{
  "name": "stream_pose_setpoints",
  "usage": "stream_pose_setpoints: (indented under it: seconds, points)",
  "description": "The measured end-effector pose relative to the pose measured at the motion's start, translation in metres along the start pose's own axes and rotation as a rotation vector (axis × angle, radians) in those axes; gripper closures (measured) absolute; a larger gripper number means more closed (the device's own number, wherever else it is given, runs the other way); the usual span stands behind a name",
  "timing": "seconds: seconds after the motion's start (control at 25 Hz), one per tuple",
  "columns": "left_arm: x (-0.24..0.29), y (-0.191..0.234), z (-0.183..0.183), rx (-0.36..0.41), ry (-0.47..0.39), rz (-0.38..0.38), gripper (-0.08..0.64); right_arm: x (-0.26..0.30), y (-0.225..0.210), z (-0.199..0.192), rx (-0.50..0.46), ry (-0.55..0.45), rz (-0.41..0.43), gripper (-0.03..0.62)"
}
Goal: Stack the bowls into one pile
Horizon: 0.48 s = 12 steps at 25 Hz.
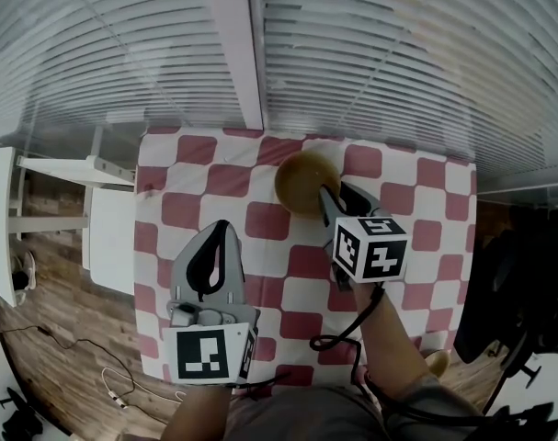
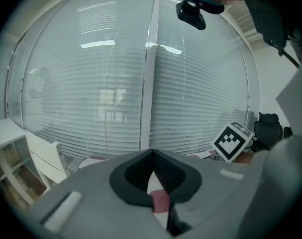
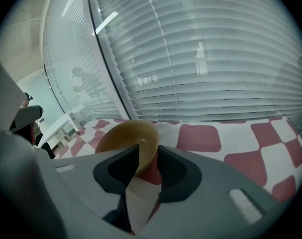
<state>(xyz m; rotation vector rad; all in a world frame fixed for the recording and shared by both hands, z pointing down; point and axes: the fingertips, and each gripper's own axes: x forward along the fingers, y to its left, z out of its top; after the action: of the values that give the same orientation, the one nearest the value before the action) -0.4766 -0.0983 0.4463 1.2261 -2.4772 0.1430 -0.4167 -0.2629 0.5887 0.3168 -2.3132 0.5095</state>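
Note:
One yellow-brown bowl [image 1: 300,178] [image 3: 125,133] stands upright toward the far side of the red-and-white checked table [image 1: 426,200]. My right gripper [image 1: 330,197] [image 3: 148,151] reaches it from the near right. Its jaws stand apart on either side of the bowl's near wall, one tip inside the rim and one outside, with no clear squeeze. My left gripper [image 1: 225,226] [image 2: 151,152] hovers over the near left of the table, well short of the bowl. Its tips meet, with nothing between them. Only the cloth shows through the hollow behind the tips.
White furniture [image 1: 99,211] stands against the table's left edge. A wall of window blinds [image 1: 370,53] runs just behind the table. A dark office chair [image 1: 499,288] is at the right, and cables lie on the wooden floor [image 1: 85,356].

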Motion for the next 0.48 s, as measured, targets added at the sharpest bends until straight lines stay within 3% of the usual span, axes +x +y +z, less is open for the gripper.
stream_pose_setpoints:
  seconds: [0.2, 0.48]
  points:
    - [0.0017, 0.0001, 0.0009, -0.003, -0.003, 0.0, 0.56, -0.0012, -0.0011, 0.0019, 0.036, -0.008, 0.008, 0.535]
    - [-0.0032, -0.0037, 0.0076, 0.004, -0.018, -0.005, 0.56, -0.0088, 0.006, 0.0023, 0.096, -0.011, 0.057, 0.548]
